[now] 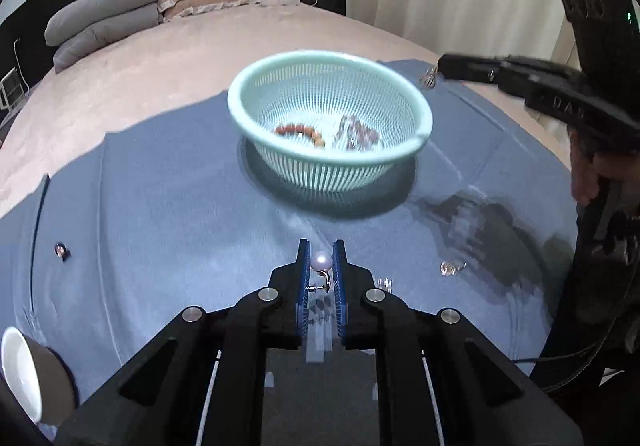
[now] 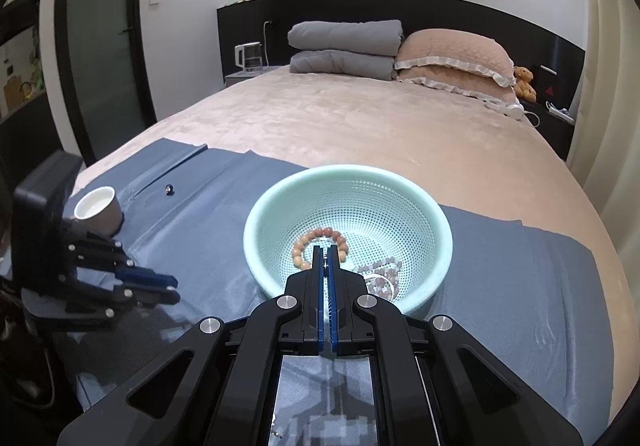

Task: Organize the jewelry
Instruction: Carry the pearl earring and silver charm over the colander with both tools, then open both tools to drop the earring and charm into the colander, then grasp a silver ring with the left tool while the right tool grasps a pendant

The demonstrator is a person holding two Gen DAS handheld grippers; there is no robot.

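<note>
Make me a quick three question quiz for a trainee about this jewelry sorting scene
1. True or false: the left gripper is shut on a pearl earring.
2. What already lies in the green basket? A) only a wooden bead bracelet B) that bracelet plus a pale bead bracelet C) nothing
3. Fill in: the right gripper, holding a small silver piece, hangs over the ____.

Key: 1 true; 2 B; 3 basket
</note>
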